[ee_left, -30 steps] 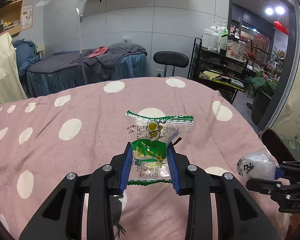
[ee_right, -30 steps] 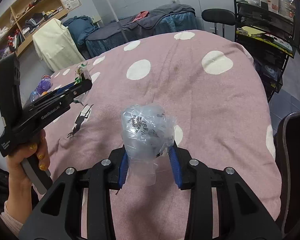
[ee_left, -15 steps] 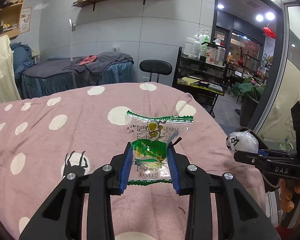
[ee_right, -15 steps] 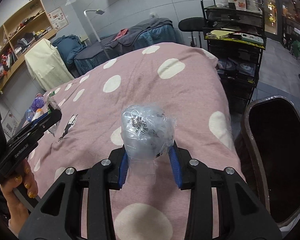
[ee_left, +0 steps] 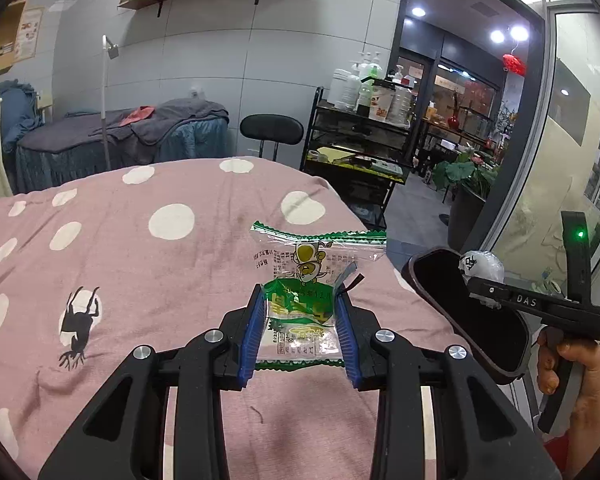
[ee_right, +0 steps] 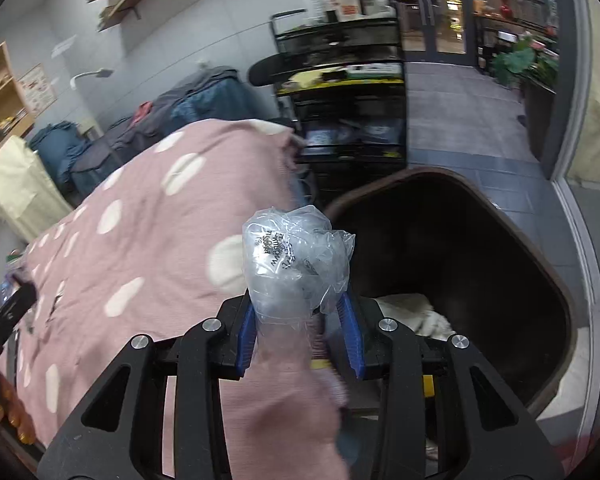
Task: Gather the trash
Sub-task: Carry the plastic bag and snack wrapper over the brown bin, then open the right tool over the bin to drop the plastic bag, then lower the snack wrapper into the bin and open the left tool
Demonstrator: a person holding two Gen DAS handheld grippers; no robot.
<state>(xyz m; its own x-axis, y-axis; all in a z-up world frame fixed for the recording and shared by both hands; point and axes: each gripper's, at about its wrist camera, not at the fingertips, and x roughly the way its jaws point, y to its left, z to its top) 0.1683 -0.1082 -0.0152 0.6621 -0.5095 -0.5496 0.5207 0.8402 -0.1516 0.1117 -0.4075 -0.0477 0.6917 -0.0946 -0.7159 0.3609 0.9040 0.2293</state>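
Both of my hands have swung sideways off the middle of the polka-dot bed toward its edge, and the dark trash bin (ee_right: 464, 248), only partly in sight a moment ago, now fills the space ahead of my right gripper (ee_right: 300, 332).

That gripper's fingers are narrowed onto a crumpled clear plastic bag (ee_right: 296, 260); the wad bulges above and ahead of the fingertips, pinched at its lower neck. It hangs just at the bin's near rim, with something white lying in the bottom beyond the right finger.

My left gripper (ee_left: 300, 332) is likewise closed partway on a green and clear snack wrapper (ee_left: 312, 280), gripped across its lower half so the printed top stands up past the fingertips. It is over the pink bedspread (ee_left: 140, 264), with the bin off to the right of the fingers.

I judge both pieces nearly weightless, limp and slick. The film can slide out of a loose pinch or cling to the blue pads on release, so a hold low on the bunched part suits the bag, and across the wrapper's middle suits that one. Neither is fragile.
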